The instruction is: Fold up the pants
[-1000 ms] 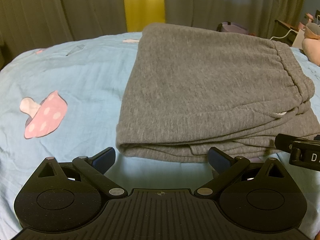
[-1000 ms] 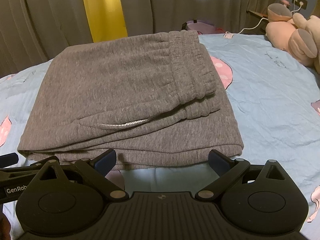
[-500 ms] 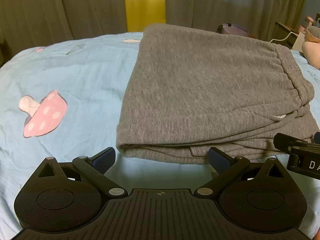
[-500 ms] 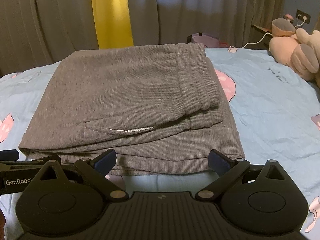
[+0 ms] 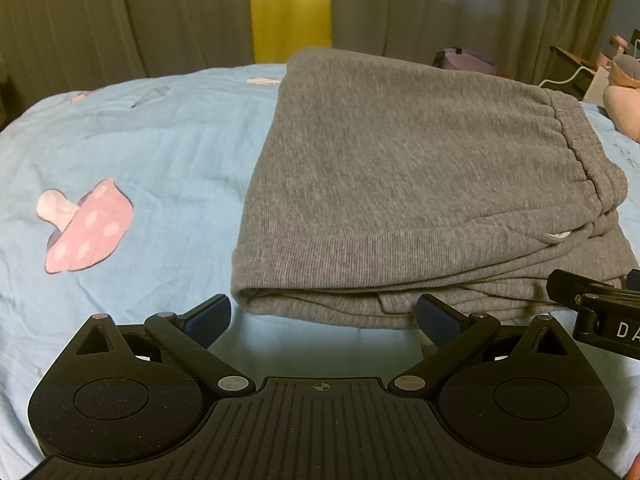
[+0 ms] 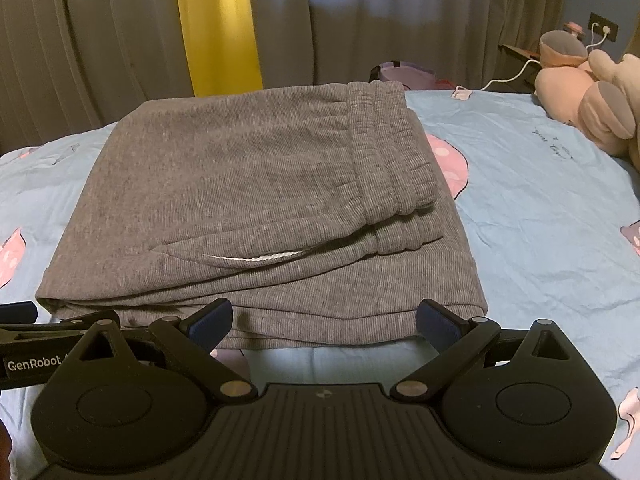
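Observation:
Grey ribbed pants (image 5: 420,184) lie folded in a thick rectangle on the light blue bedsheet (image 5: 140,152), waistband at the right side. They also show in the right wrist view (image 6: 256,200), with a white drawstring (image 6: 256,258) peeking from a fold. My left gripper (image 5: 324,318) is open and empty, just short of the stack's near left edge. My right gripper (image 6: 324,320) is open and empty at the near right edge. Part of the right gripper (image 5: 600,312) shows in the left wrist view.
Pink mushroom print (image 5: 86,232) on the sheet to the left. Pink plush toy (image 6: 592,92) at the far right of the bed. Grey and yellow curtains (image 6: 216,24) behind. A white cable (image 6: 516,76) and wall socket at the back right.
Both grippers have tilted up and drawn back slightly from the stack. The pants have not moved. Both jaws stay open.

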The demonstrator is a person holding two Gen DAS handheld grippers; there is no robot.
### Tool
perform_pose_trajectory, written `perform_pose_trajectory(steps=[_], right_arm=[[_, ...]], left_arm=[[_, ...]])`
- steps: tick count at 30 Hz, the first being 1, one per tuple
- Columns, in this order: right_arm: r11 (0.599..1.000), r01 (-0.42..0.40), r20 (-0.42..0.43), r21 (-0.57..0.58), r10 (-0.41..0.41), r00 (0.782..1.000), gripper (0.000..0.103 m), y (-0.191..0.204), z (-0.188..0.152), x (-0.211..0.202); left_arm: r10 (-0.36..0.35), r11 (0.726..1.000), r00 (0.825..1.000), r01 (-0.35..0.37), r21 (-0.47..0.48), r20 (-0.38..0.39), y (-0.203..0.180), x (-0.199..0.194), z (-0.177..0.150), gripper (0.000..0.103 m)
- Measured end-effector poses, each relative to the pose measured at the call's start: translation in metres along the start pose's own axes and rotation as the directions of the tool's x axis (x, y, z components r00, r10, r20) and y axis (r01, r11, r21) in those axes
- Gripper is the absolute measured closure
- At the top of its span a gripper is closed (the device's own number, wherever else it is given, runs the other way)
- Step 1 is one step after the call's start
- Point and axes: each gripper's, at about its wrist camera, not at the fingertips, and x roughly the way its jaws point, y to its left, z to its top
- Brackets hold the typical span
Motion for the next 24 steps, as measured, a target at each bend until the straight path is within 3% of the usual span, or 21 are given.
perform_pose_trajectory(steps=[24], right_arm=[[1.0, 0.005, -0.008, 0.002, -0.005, 1.0, 0.004, -0.0006, -0.0004, 0.0008]], left_arm=[[0.001, 1.0, 1.0, -0.001, -0.004, 0.007, -0.0007, -0.0012, 0.0, 0.0]])
